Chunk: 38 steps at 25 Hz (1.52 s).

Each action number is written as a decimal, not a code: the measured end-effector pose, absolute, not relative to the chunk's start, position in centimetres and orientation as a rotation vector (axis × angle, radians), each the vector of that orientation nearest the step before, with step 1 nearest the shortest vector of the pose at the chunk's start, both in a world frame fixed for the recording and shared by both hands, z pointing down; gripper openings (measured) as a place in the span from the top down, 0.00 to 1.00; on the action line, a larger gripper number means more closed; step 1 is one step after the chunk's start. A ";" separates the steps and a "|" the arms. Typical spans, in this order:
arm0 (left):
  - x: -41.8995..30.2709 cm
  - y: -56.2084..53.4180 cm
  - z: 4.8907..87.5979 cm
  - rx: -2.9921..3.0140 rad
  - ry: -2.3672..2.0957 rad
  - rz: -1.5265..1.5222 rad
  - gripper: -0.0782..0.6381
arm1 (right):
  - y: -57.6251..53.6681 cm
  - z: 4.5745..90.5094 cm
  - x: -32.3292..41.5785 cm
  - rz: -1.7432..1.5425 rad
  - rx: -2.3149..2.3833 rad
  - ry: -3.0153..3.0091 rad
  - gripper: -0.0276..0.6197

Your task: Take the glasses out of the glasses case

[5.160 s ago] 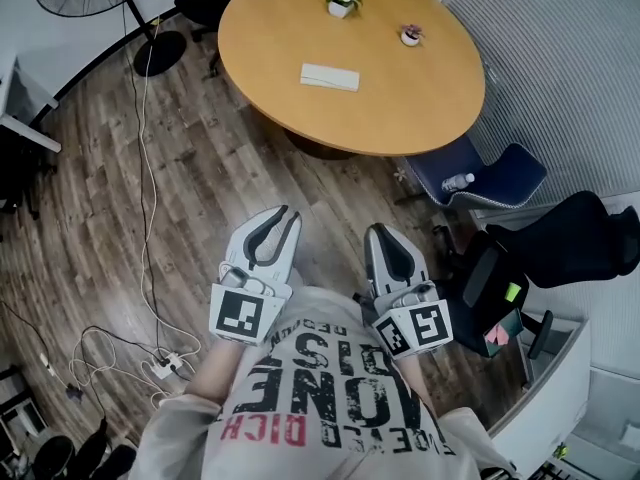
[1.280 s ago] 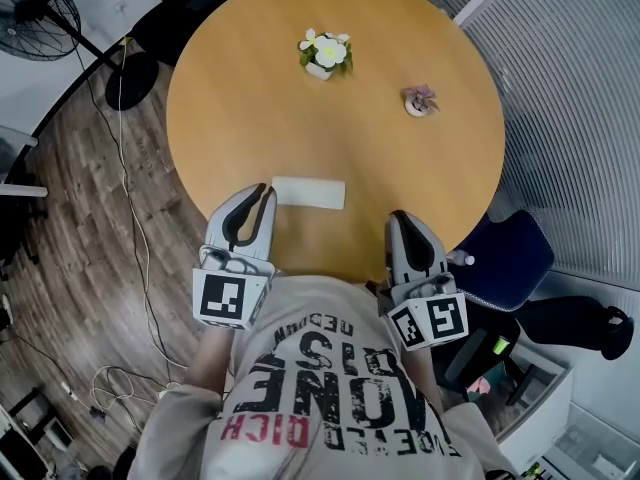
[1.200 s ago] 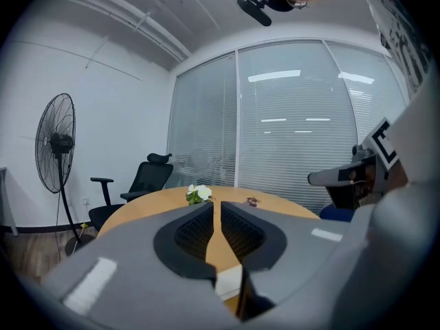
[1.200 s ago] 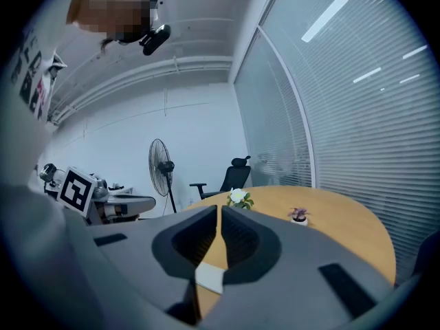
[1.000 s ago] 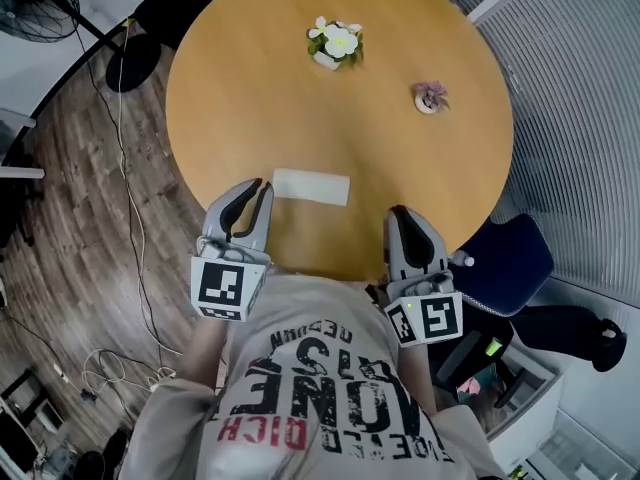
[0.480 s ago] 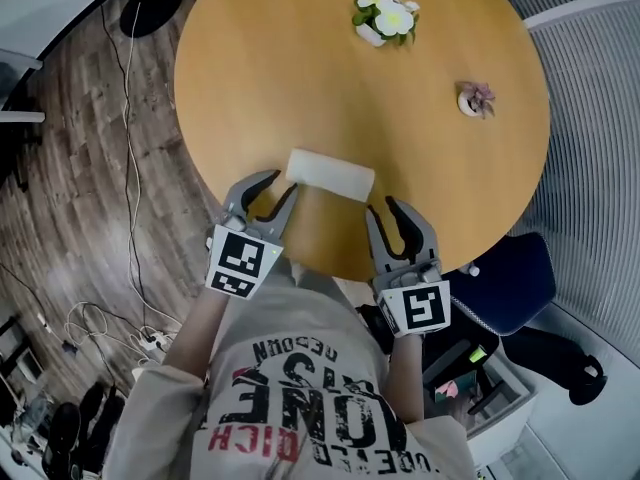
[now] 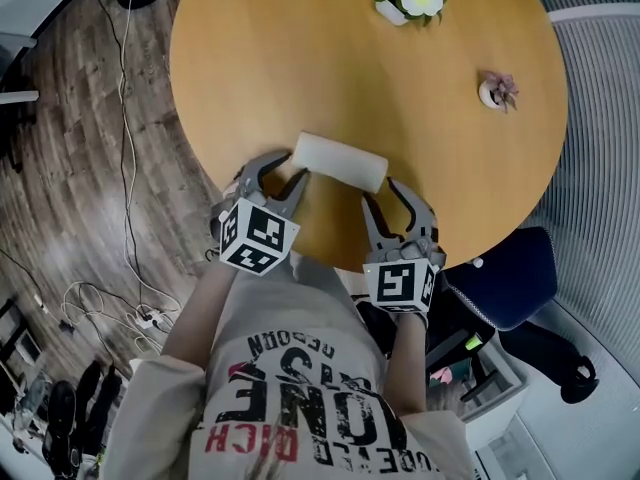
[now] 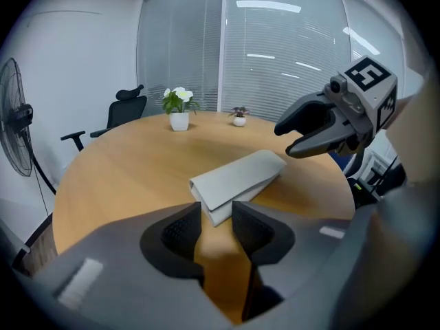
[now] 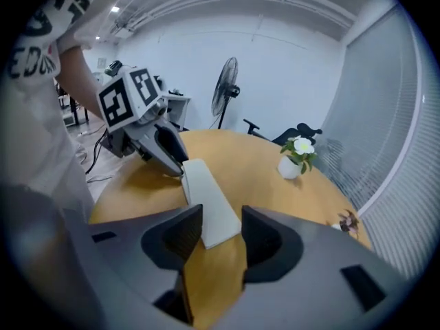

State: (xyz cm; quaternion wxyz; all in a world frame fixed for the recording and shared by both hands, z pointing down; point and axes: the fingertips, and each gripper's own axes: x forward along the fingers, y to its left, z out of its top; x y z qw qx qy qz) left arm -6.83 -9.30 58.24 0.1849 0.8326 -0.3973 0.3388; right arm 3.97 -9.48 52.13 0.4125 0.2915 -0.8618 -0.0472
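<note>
On round table (image 7: pixel 250 58): closed pale-grey glasses case (image 7: pixel 339 161).

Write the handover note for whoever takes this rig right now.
Left claw: open, jaws have just been opening. The left end of the case is just ahead of the gap, pads not on it.
Right claw: open, jaws have just been opening. It is at the case's right end, pads not on it.
Case: closed, flat on the table near its front edge.
Done: both claws are at the case.
Left: grip the case, open it, lift out the glasses (not visible).
</note>
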 end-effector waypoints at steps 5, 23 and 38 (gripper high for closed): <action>-6.4 -9.4 58.6 2.332 -1.080 0.904 0.68 | -9.4 54.5 3.4 -0.180 0.658 -2.095 0.72; -6.4 -9.2 58.9 2.279 -1.043 0.819 0.69 | -9.4 55.8 3.8 -0.232 0.621 -2.005 0.72; -6.3 -9.2 58.8 2.286 -1.054 0.824 0.69 | -12.5 52.4 4.4 -0.157 0.800 -2.081 0.84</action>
